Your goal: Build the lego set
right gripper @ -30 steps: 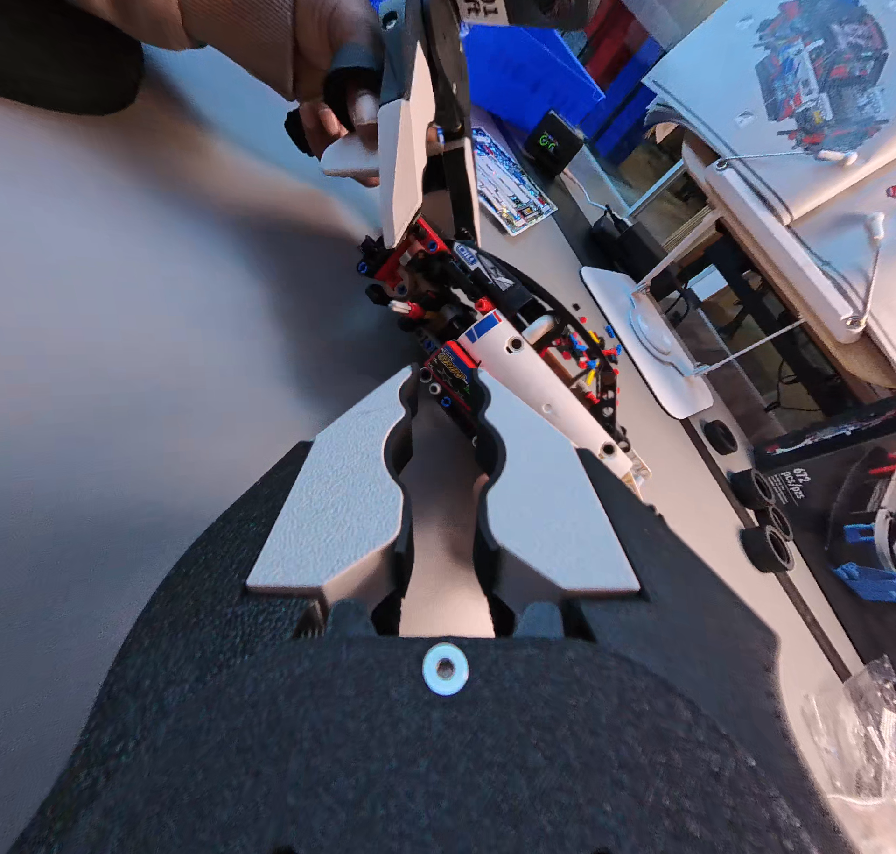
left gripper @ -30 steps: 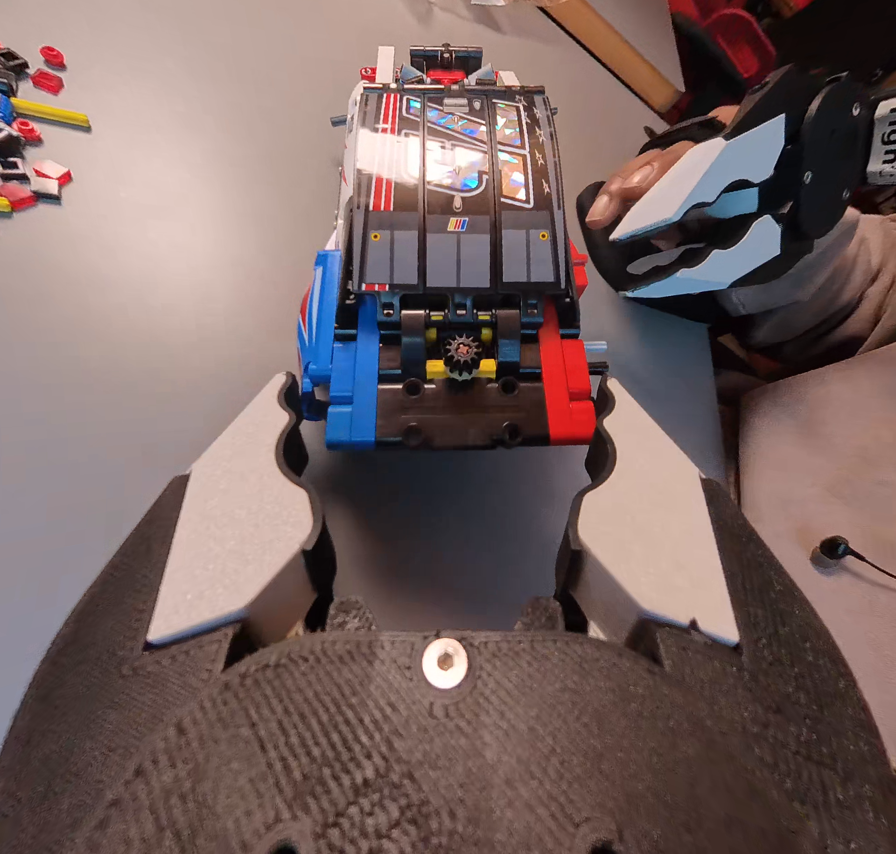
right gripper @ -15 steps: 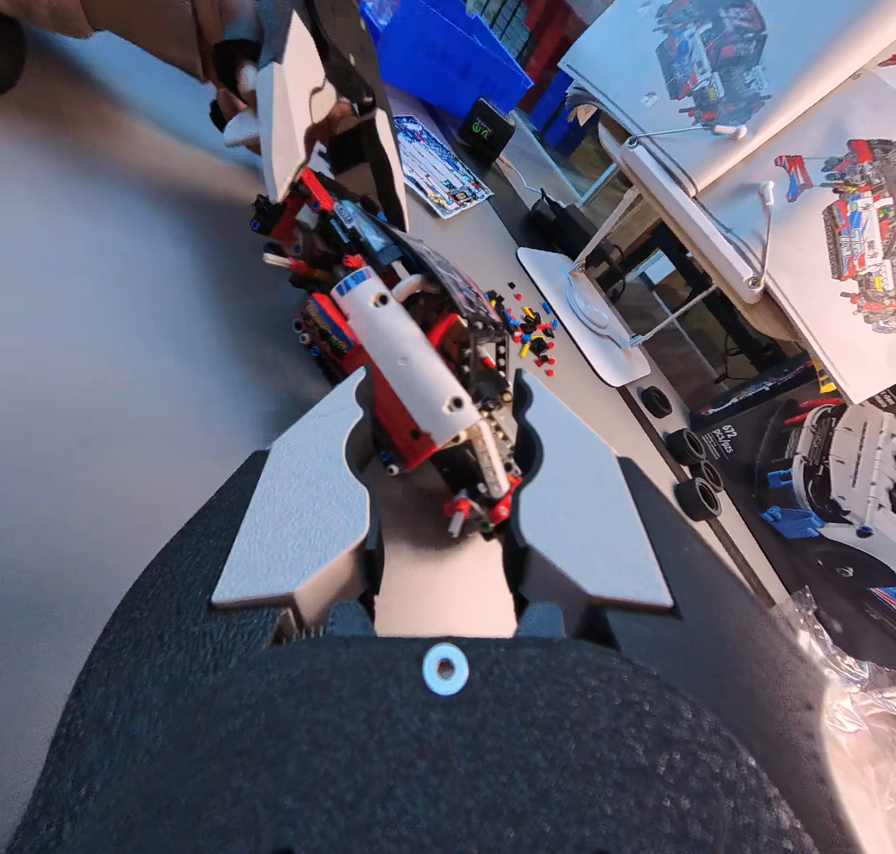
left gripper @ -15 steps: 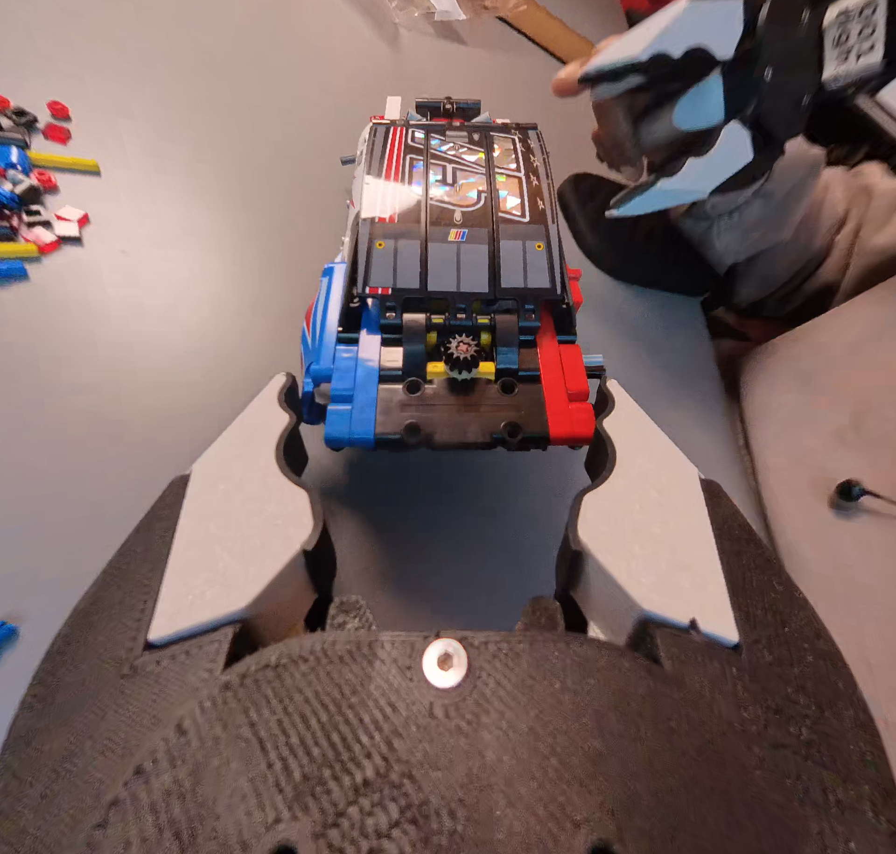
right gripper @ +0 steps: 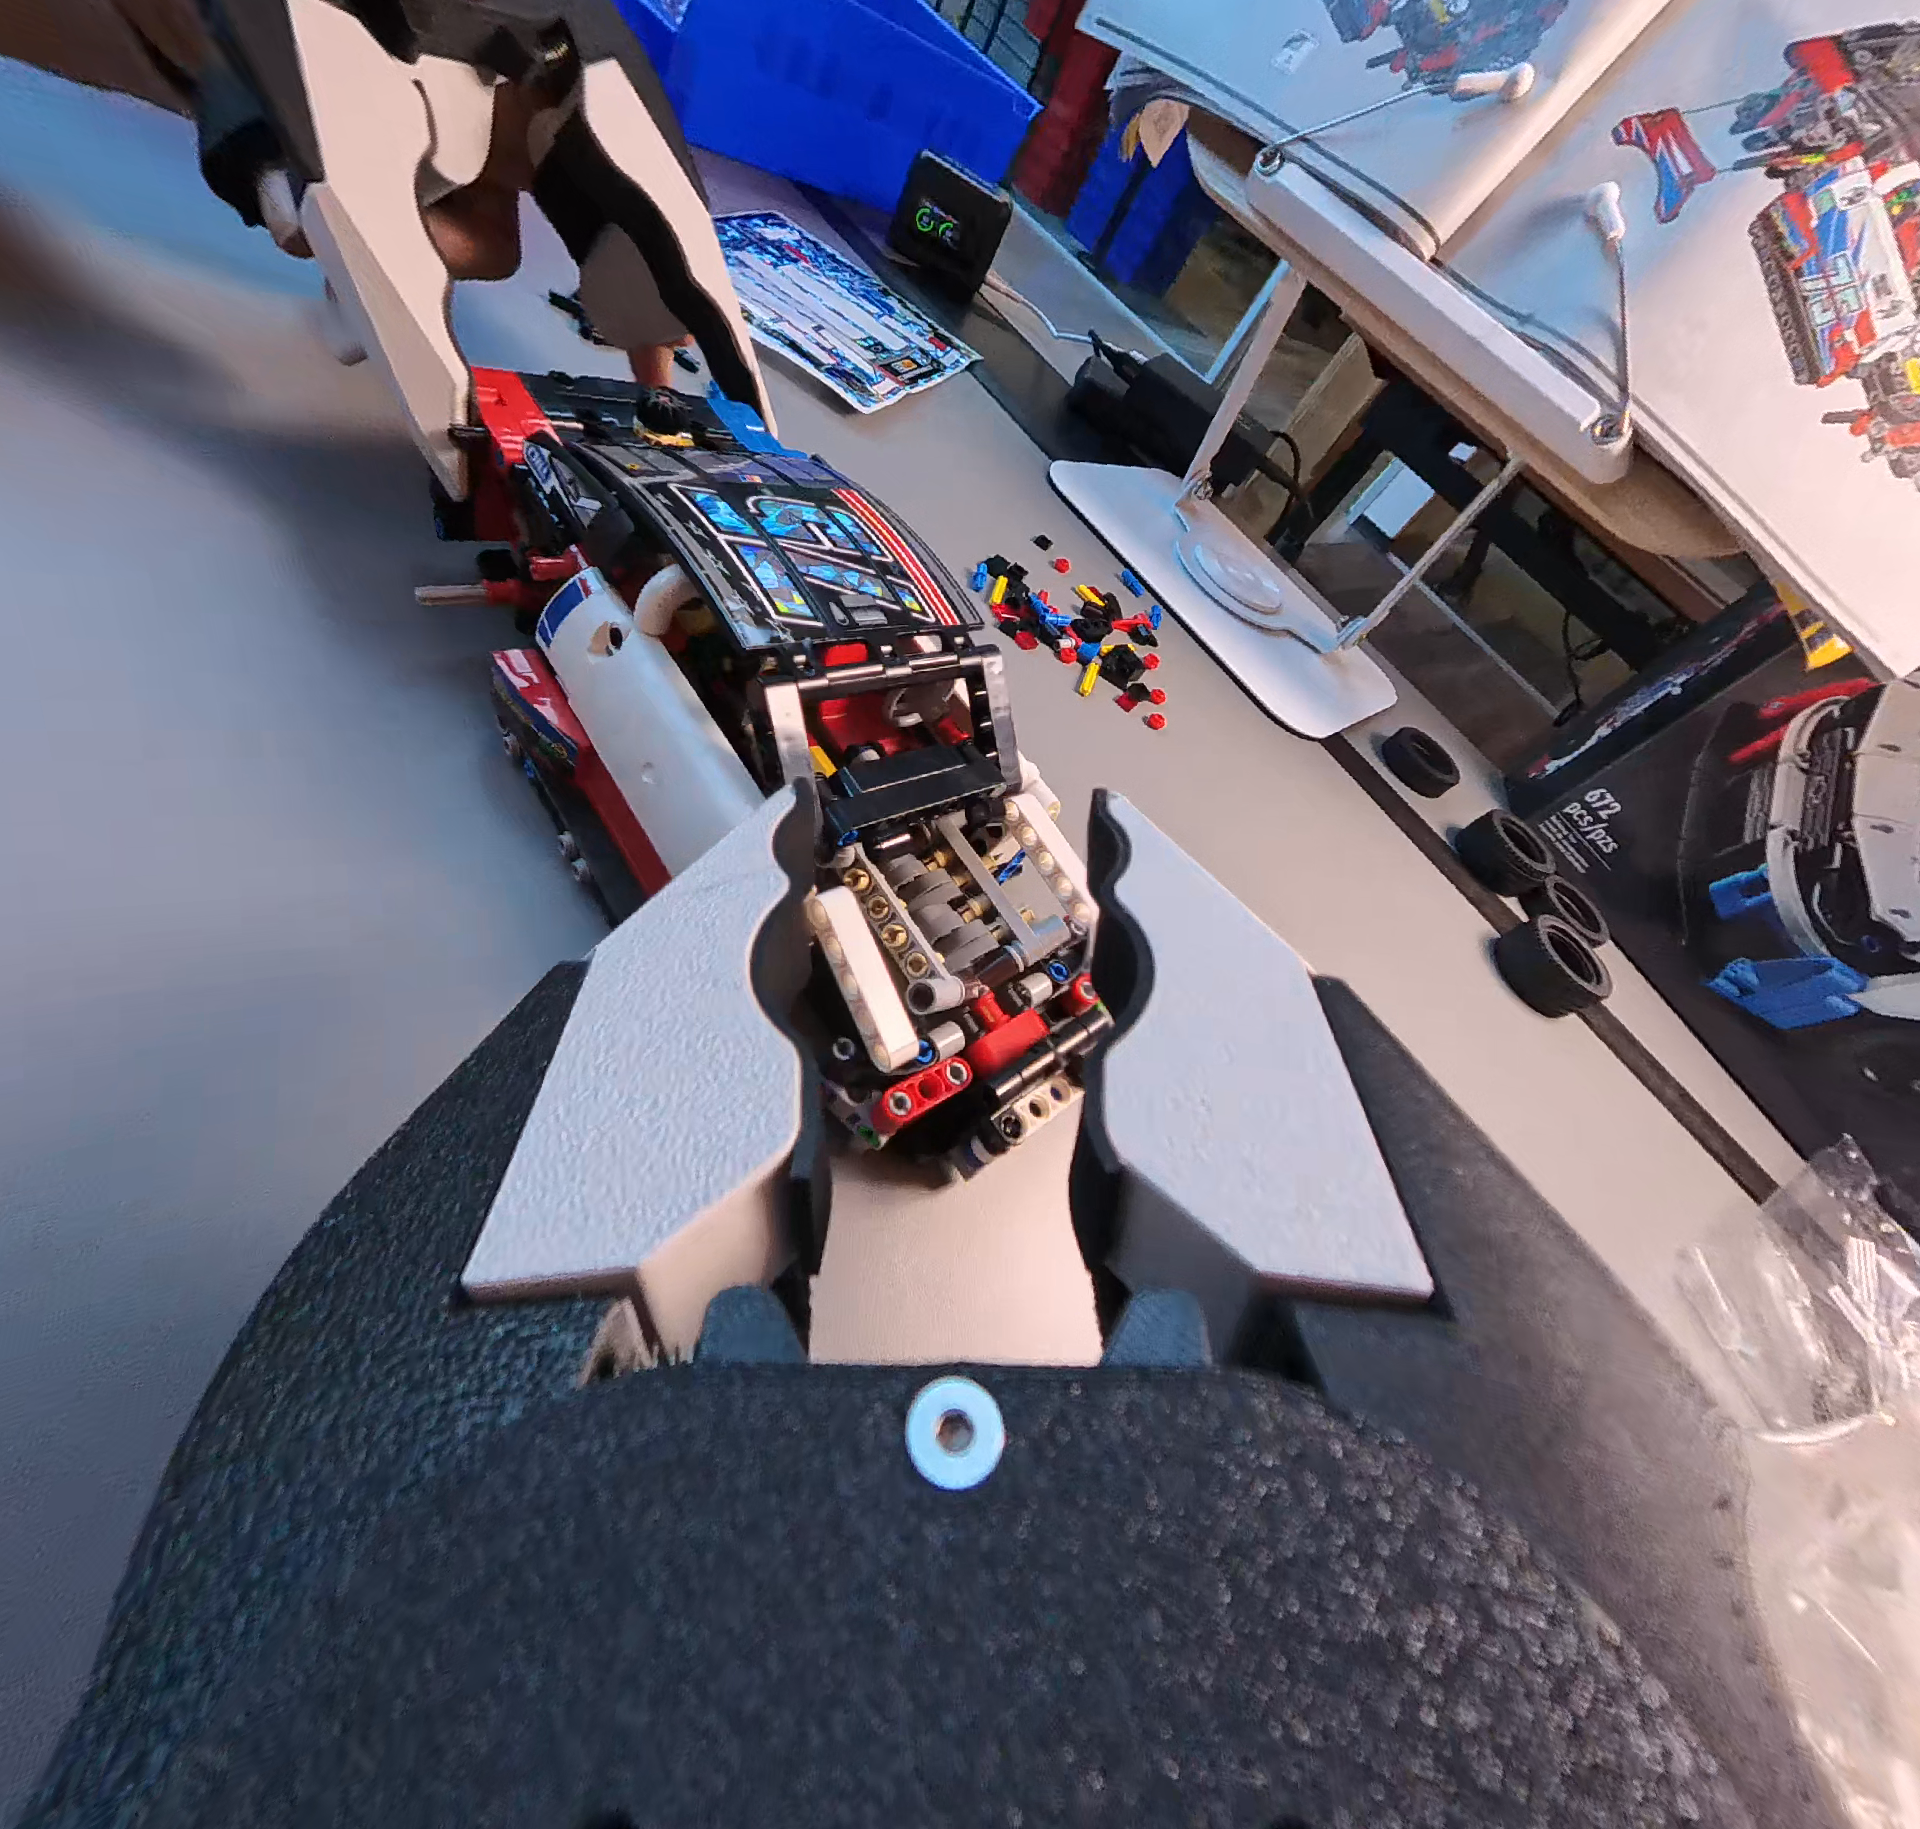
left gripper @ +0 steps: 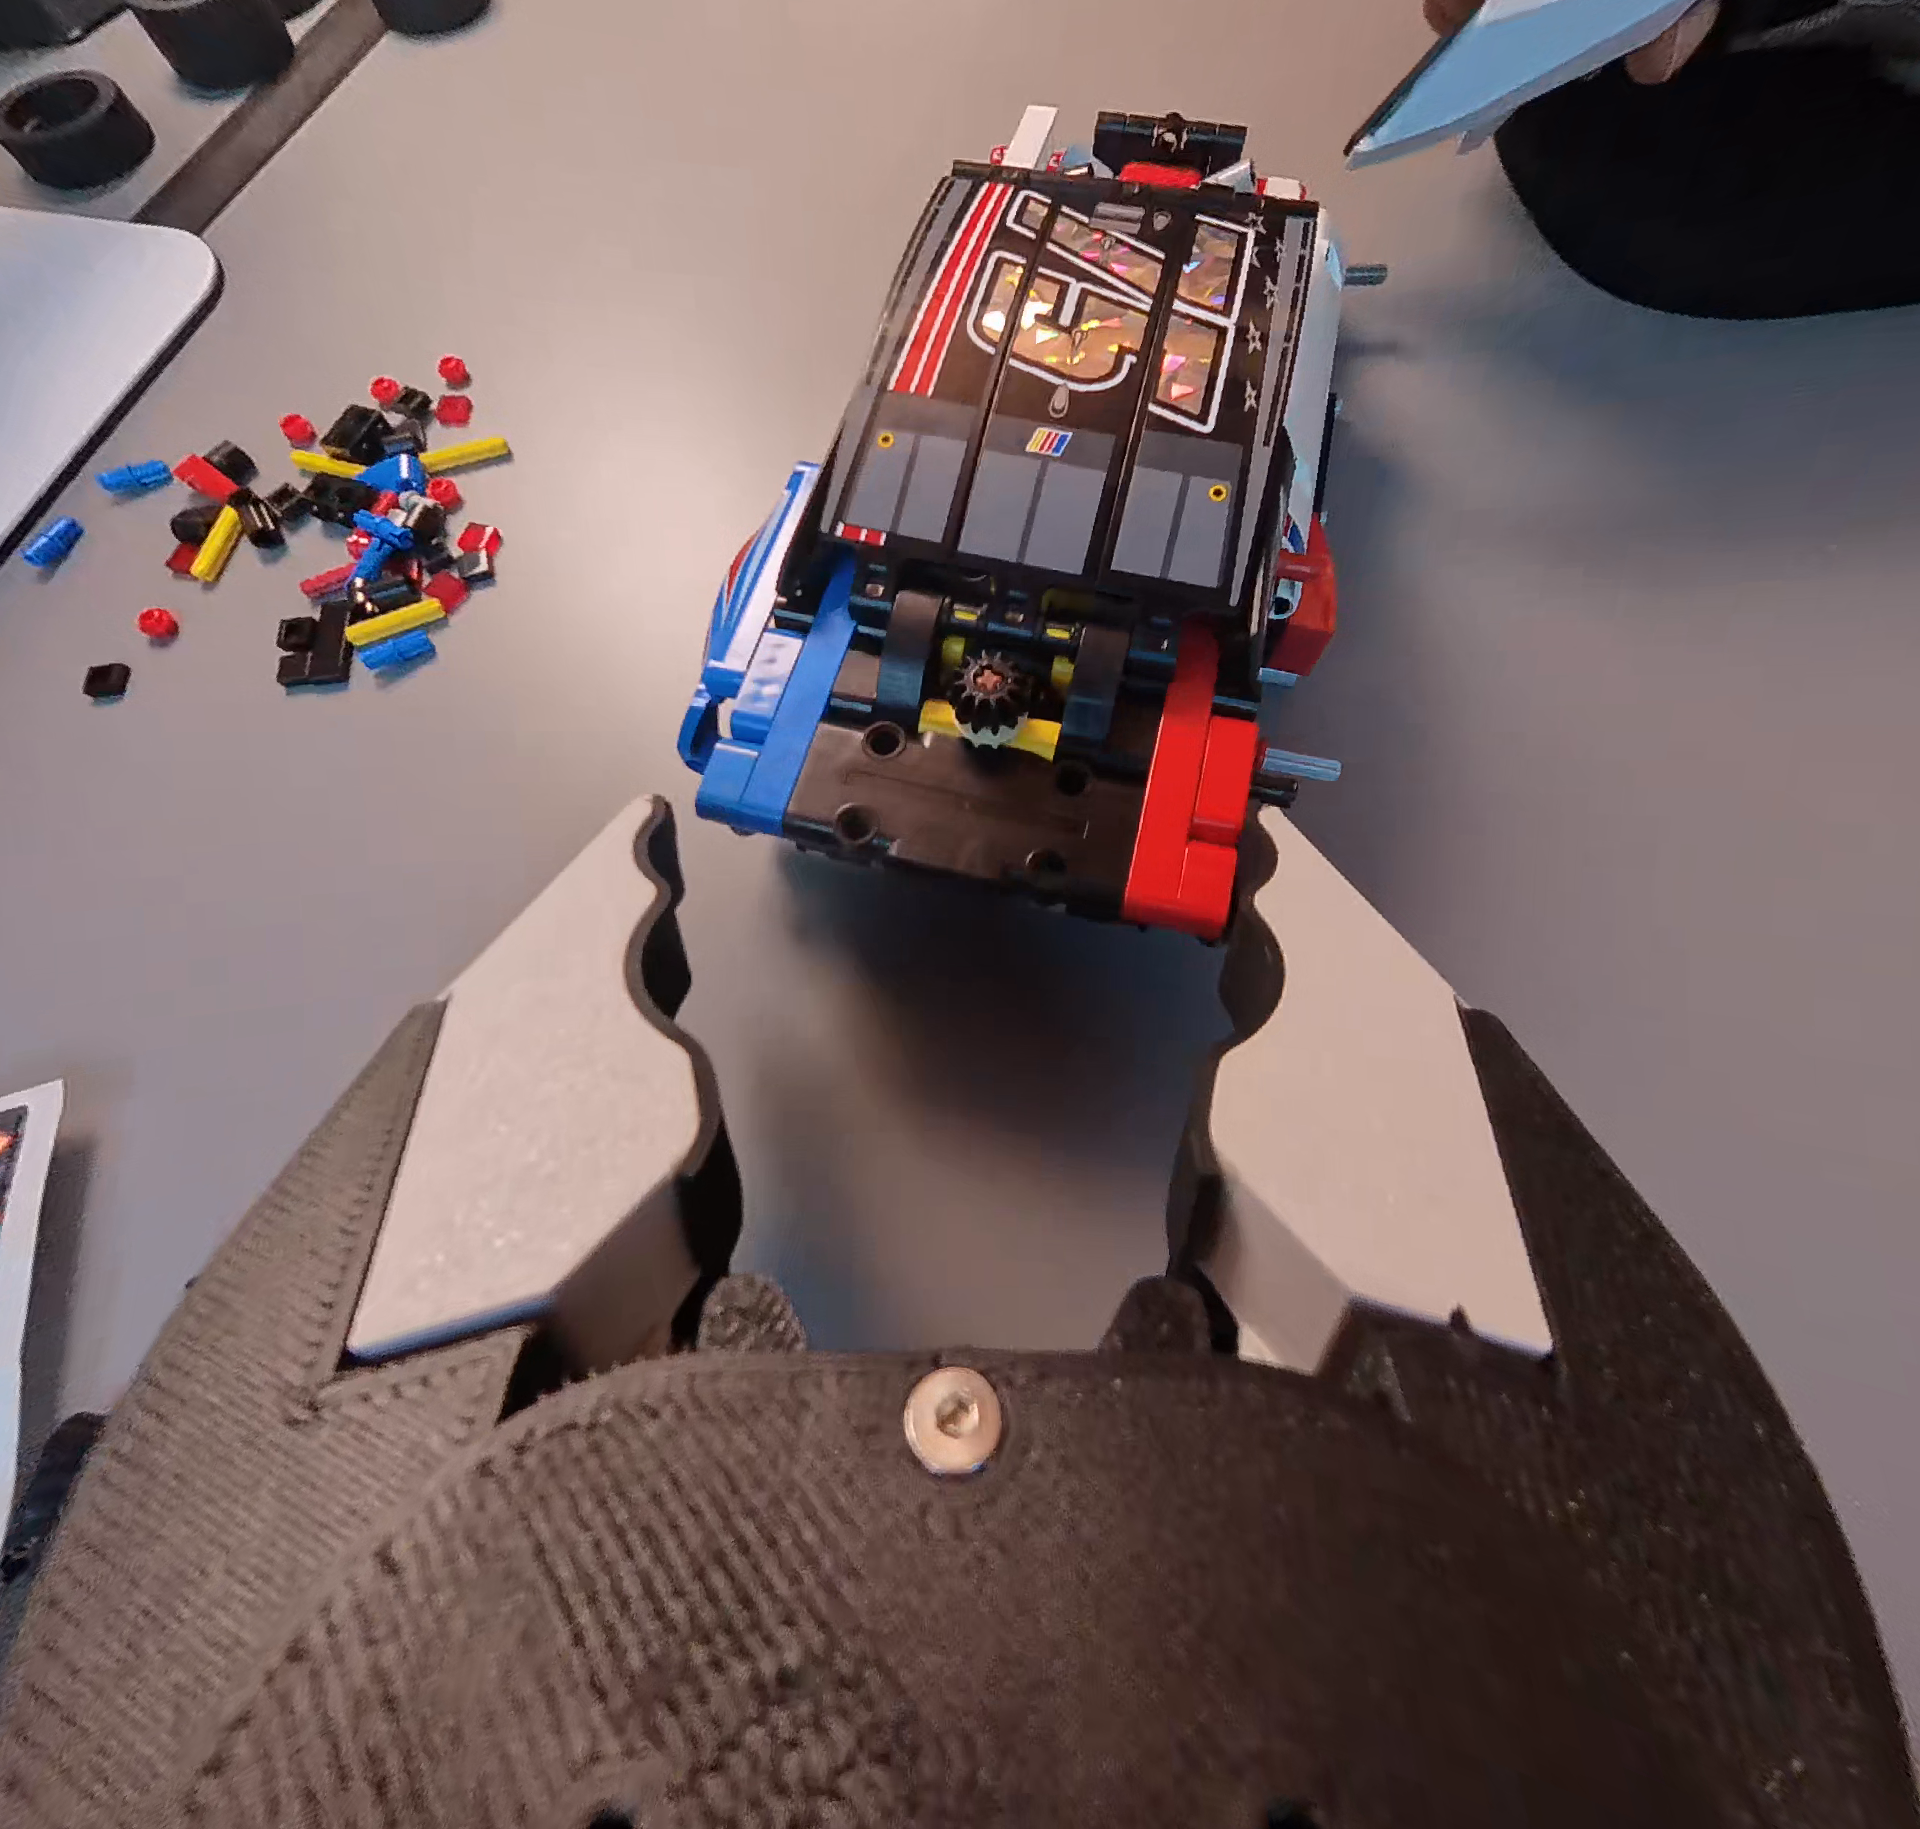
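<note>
The lego car (left gripper: pixel 1039 491), with a black stickered roof, blue and red rear corners and no wheels, lies on the grey table (left gripper: pixel 520 948). My left gripper (left gripper: pixel 956 834) is spread wide, its tips clamped on the car's rear corners. In the right wrist view it (right gripper: pixel 597 439) stands over the car's rear. My right gripper (right gripper: pixel 951 813) is open. The car's bare front end (right gripper: pixel 956 948) shows between its fingers (right gripper: pixel 675 1052). In the left wrist view one finger (left gripper: pixel 1538 44) hovers beyond the car's front, apart from it.
A pile of small loose pieces (left gripper: pixel 343 522) lies left of the car. Black tyres (left gripper: pixel 208 3) stand beyond it. A booklet stand's white base (right gripper: pixel 1226 595), the set's box (right gripper: pixel 1766 844), a sticker sheet (right gripper: pixel 831 325), a blue bin (right gripper: pixel 831 86) and a plastic bag (right gripper: pixel 1818 1291) ring the area.
The car has swung round on the table together with my left gripper, nearer the loose pieces. My right gripper has opened wider and moved from the car's side to its front.
</note>
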